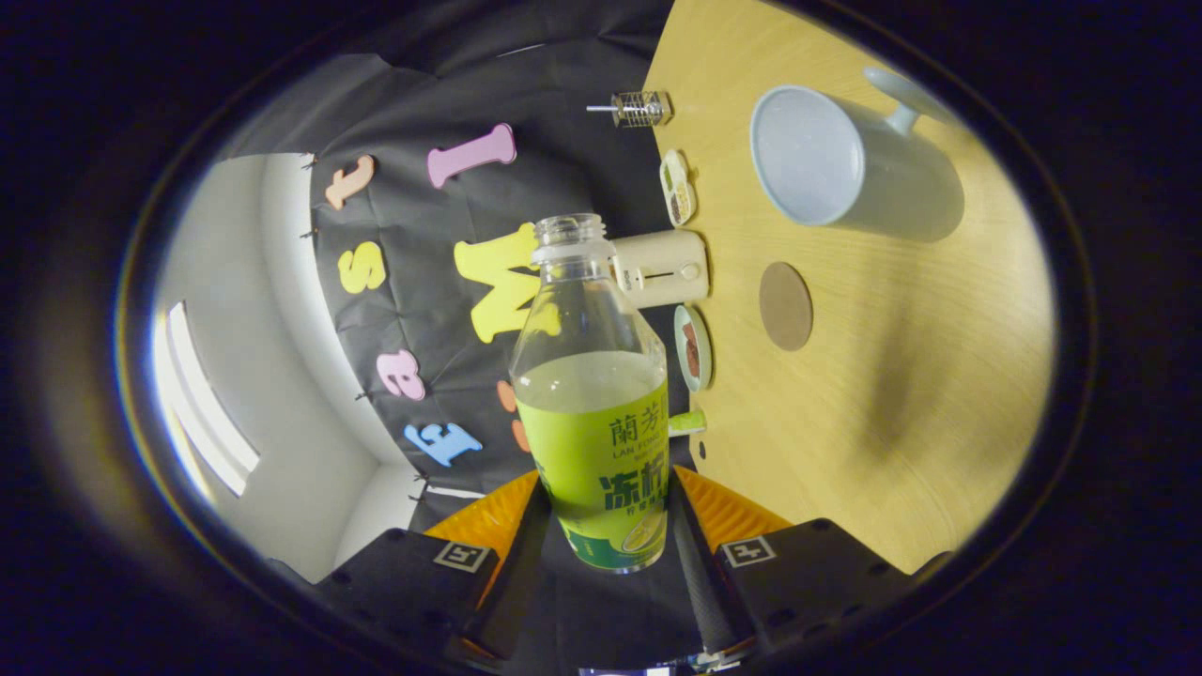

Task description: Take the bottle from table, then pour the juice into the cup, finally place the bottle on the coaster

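Open-necked bottle (601,394) sits clamped between both fingers of the tool (606,526), its long axis running straight ahead, while the cup (850,164) waits off to one side on the tabletop (901,376), coaster (785,306) nearer.

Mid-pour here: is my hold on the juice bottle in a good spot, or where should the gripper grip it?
Grip the juice bottle as now: the gripper holds its lower labelled body, one finger on each side. That straight section suits flat fingers; the shoulder above tapers to the open neck. It leaves the mouth free toward the cup.
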### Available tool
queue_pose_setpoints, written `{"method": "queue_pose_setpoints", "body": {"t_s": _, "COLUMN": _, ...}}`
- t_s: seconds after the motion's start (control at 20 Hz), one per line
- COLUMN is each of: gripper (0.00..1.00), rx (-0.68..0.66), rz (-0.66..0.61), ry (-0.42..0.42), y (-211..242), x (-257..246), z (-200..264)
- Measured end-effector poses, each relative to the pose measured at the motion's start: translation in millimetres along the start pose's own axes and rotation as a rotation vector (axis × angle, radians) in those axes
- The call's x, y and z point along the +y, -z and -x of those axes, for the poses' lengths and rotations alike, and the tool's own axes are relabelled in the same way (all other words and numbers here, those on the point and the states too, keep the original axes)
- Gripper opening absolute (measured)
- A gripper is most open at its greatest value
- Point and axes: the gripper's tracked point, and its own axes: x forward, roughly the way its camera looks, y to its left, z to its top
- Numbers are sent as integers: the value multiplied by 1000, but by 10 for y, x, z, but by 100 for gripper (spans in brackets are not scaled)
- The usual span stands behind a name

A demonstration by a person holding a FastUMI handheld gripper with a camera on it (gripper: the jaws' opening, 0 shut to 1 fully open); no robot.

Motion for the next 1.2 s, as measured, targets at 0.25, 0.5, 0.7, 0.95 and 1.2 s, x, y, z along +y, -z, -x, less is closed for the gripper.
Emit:
{"method": "queue_pose_setpoints", "body": {"t_s": 0.25, "gripper": 74, "rx": -1, "rz": -43, "ry": -15, "y": -28, "x": -17, "z": -70}}
{"method": "queue_pose_setpoints", "body": {"t_s": 0.5, "gripper": 74, "rx": -5, "rz": -74, "ry": -36, "y": -75, "x": 2, "z": -88}}
{"method": "queue_pose_setpoints", "body": {"t_s": 0.7, "gripper": 75, "rx": -22, "rz": -104, "ry": -51, "y": -134, "x": 31, "z": -95}}
{"method": "queue_pose_setpoints", "body": {"t_s": 0.95, "gripper": 75, "rx": -22, "rz": -154, "ry": -68, "y": -159, "x": 64, "z": -74}}
{"method": "queue_pose_setpoints", "body": {"t_s": 1.2, "gripper": 74, "rx": -30, "rz": -164, "ry": -76, "y": -185, "x": 85, "z": -70}}
